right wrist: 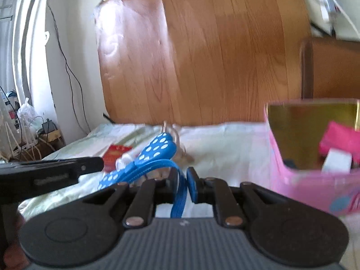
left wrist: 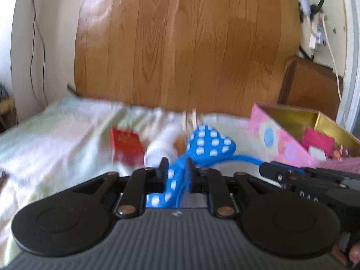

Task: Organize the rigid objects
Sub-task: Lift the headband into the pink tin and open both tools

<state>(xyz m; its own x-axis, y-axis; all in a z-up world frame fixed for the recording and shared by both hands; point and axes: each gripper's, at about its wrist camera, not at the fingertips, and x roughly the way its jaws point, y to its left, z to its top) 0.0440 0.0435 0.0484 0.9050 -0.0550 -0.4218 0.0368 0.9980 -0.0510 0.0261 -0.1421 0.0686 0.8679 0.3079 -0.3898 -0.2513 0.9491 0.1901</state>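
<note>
Bedsheet, both claws level, gripping bow

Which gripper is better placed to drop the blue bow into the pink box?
Probably the right gripper: it grips the bow's blue strap, and the pink box sits just beside it. The left gripper clamps the bow farther from the box.

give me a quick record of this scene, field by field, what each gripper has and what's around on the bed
left gripper: shut on the blue polka-dot bow
right gripper: shut on the blue strap attached to the bow
pink box: open, gold inside, right of the bow, holds a magenta item
red box: on the bedsheet, left of the bow
backdrop: wooden headboard
</note>
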